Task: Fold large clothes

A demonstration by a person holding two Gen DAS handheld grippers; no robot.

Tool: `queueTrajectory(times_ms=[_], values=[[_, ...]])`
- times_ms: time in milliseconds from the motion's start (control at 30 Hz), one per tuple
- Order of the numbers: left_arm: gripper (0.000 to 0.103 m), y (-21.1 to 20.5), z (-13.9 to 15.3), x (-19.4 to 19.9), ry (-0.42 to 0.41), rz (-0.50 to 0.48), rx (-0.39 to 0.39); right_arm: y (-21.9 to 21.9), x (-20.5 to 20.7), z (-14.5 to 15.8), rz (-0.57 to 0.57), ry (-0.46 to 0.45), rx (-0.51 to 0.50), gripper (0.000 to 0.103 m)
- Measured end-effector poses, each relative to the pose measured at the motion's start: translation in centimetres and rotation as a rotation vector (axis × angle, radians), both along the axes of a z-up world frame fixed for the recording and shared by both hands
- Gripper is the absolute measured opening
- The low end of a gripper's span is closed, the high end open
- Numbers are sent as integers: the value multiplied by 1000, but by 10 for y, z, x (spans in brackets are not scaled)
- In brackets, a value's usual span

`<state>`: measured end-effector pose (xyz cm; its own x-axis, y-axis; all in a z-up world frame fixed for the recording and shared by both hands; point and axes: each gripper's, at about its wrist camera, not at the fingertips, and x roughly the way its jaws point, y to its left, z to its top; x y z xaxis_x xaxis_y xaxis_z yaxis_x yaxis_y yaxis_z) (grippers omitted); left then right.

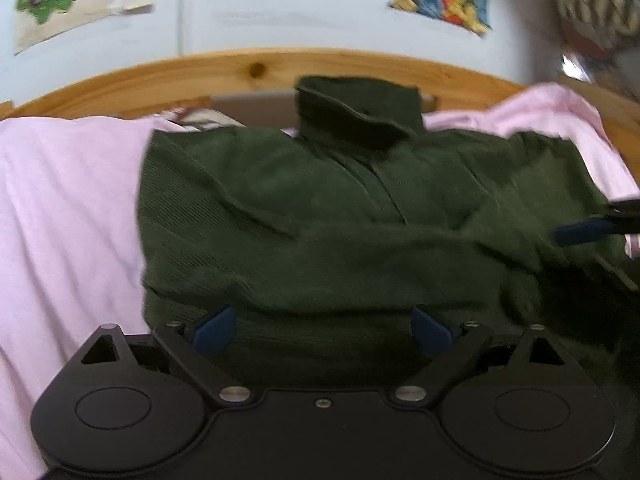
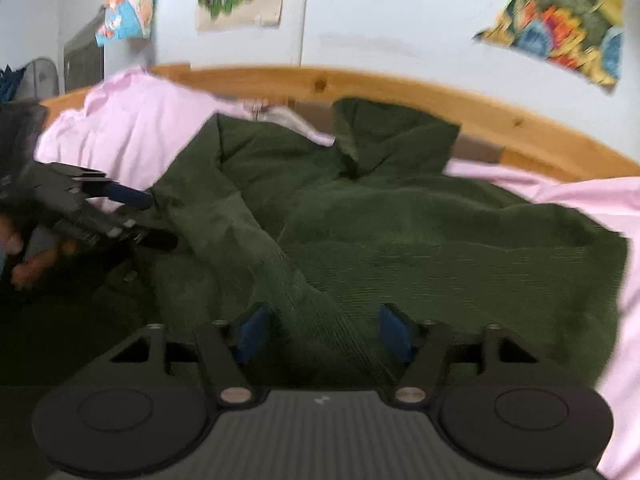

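Hovering wide-jawed, left gripper (image 1: 322, 330) and right gripper (image 2: 324, 332) grip nothing | green sweater (image 1: 320, 216): soft, thick, floppy | best pinched at near hem corners

The garment (image 1: 340, 208) lies spread on the bed sheet (image 1: 68, 208), its collar (image 1: 356, 116) toward the headboard (image 1: 256, 70) (the wall (image 1: 280, 4) with pictures stands behind). The left gripper (image 1: 322, 330) sits at its near edge; the right gripper (image 2: 322, 332) straddles a fold.

Matte black left gripper (image 1: 323, 330) and right gripper (image 2: 322, 332), blue pads (image 1: 214, 330), round housings, silver screws at pivots; ribbed grey top on right; bare fingers (image 2: 24, 268) behind left.
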<state>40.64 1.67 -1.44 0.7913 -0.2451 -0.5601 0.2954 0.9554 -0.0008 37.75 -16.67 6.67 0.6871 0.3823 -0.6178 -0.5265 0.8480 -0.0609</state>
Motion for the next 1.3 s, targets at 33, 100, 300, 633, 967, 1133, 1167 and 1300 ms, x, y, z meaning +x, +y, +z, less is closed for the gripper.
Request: queueTrajectory(times_ms=[33,100,300,633,967,1133,1167,1300], values=[[95,-4,-2,-2,-1,-5,24,5,13,-2,-20,44,-18,2],[95,-11,-7,-1,-3,-5,82,9,24,0,-63,27,-40,2],[96,-17,-14,4,32,5,151,17,40,10,-93,-38,-105,6],[94,2,18,14,-125,93,54,-6,-45,-5,-121,-166,-247,61],[100,-8,-9,96,-49,274,246,-23,-42,-40,-151,-91,-253,71],[102,5,7,72,-46,317,138,-19,-43,21,-78,-230,-104,102],[102,7,10,66,-33,324,107,-15,-35,31,-72,-254,-88,103],[102,13,15,43,31,305,-21,-1,35,59,-114,-245,12,103]])
